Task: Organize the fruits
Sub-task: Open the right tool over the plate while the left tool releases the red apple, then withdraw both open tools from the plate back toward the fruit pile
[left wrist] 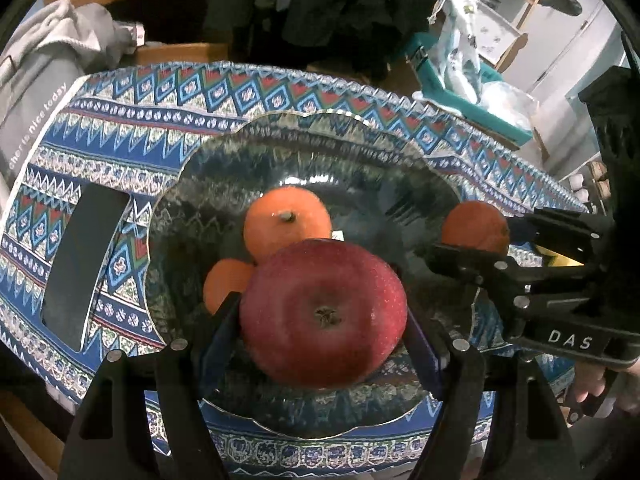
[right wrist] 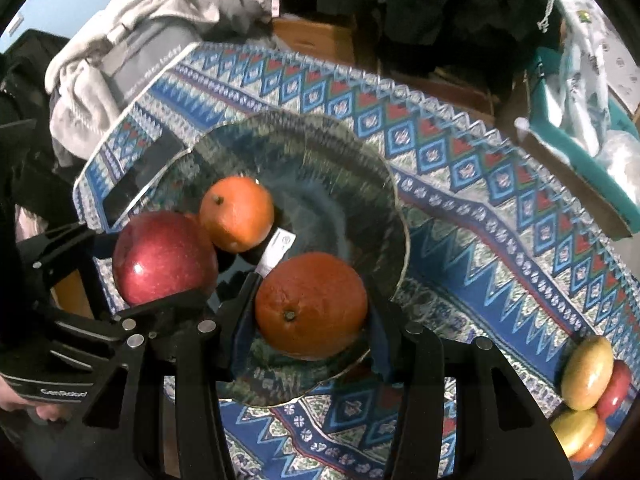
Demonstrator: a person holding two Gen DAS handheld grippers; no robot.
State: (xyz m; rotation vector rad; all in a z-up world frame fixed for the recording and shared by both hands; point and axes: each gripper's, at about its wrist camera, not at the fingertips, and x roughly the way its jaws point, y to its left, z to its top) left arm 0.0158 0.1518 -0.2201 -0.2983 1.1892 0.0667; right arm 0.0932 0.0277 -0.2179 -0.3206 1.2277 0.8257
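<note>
Surface (left wrist: 120, 128) covered with blue, white and red geometric-print cloth, grey garment (right wrist: 132, 32) heaped past its far-left edge, teal bin (left wrist: 460, 80) off the far-right side. Scalloped dark glass plate (left wrist: 320, 148) sitting mid-cloth, gold-edged rim. Black phone-like slab (left wrist: 80, 264) lying flat just beside plate's left rim, partly under it in right wrist view. Left hand-held gripper (left wrist: 324, 320) over plate's near half, clamped on red apple (left wrist: 324, 312), calyx end facing the camera, pads pressed on both flanks. Right hand-held gripper (right wrist: 312, 312) coming in from the right, clamped on dark orange (right wrist: 312, 304), stem end facing the camera, held above plate's near rim. Two lighter oranges already on plate: larger one (left wrist: 288, 220) near centre, stem up, just behind the apple; smaller one (left wrist: 224, 284) to its left, mostly hidden by apple and left finger (left wrist: 224, 320). Small white card or label (right wrist: 276, 252) lying on plate between fruit. More fruit still on cloth at the right edge: yellow-green apples (right wrist: 588, 372) stacked close with a red one (right wrist: 616, 388), touching. Bare fingertips of a person (left wrist: 588, 388) visible under right gripper body.
</note>
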